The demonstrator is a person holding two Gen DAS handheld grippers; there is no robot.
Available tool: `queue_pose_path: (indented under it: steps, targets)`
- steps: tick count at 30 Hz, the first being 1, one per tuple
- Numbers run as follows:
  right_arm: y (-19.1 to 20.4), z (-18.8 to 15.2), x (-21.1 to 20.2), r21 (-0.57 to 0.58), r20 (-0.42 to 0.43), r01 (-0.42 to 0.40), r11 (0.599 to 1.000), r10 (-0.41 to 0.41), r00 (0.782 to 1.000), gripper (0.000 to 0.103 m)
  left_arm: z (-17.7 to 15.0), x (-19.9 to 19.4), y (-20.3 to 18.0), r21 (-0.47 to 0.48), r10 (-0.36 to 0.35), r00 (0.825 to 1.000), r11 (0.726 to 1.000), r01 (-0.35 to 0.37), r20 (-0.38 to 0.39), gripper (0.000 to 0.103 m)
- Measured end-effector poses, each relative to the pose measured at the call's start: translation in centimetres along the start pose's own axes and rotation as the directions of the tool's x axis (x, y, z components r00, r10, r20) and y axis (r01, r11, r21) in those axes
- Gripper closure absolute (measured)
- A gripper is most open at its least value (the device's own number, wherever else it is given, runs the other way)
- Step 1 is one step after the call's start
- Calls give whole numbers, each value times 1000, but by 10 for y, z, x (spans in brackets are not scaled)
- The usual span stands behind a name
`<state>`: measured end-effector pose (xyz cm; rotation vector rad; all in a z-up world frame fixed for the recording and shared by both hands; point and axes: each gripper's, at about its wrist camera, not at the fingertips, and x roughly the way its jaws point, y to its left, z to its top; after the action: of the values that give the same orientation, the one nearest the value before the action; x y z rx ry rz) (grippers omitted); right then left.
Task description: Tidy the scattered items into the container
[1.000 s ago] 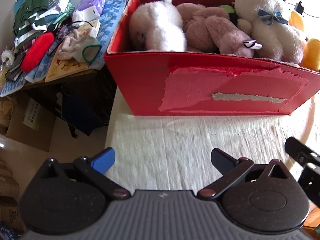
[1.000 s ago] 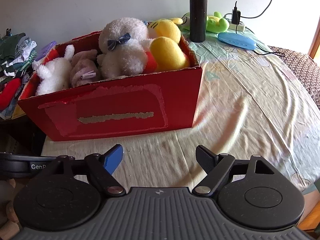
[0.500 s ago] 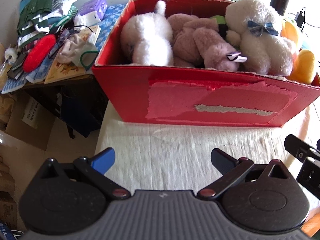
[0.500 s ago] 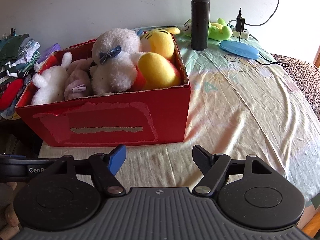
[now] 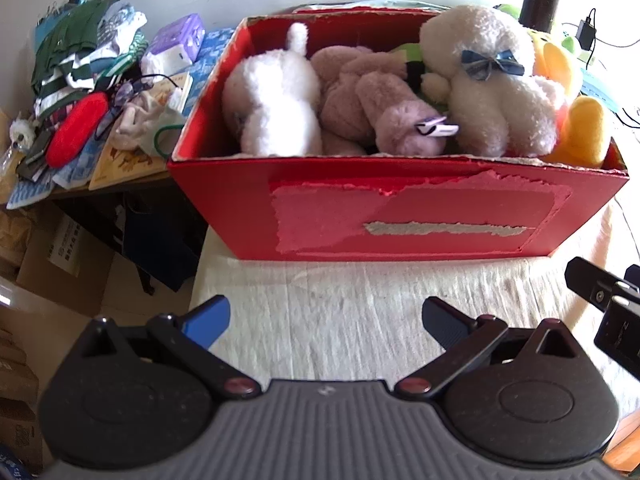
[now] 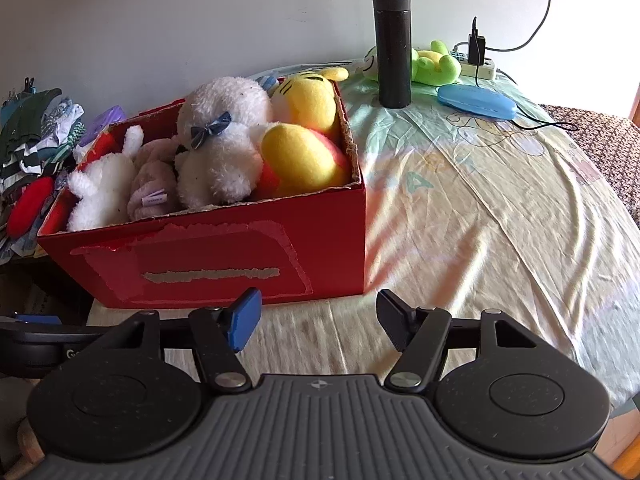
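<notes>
Left wrist view: left claw [image 5: 326,318] released, nothing between the fingers, hovering over the pale cloth just in front of the red box [image 5: 400,216]. Box packed: white rabbit [image 5: 276,100], pink plush [image 5: 372,104], white bear with a blue bow [image 5: 492,84], yellow plush [image 5: 580,132] at the right end. Side table to the left carries a heap of clothes [image 5: 80,48] and a red pouch [image 5: 76,128]; whether these belong to the job cannot be told.

Right wrist view: right claw [image 6: 318,320] also released and empty, near the box's right front corner. One toy left outside: green plush [image 6: 434,66], far across the worktop behind the black flask [image 6: 392,50], close to a blue case [image 6: 476,102] and a power strip [image 6: 476,65] with cables.

Judgement: fetch the green plush with the right claw. Pass to the right of the flask so it isn't toppled, pinch the soft body well clear of the cables, lift before travelling, drop it where a gap remains
</notes>
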<state>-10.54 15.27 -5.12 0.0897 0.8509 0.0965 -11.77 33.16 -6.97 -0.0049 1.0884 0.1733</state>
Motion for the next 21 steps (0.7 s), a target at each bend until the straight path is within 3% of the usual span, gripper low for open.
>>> queue_pose_path:
  steps: [21]
  targets:
    - [-46, -10, -2, 117, -50, 49, 992, -44, 998, 36, -5, 3, -54, 118, -11, 999, 993, 15, -42, 1]
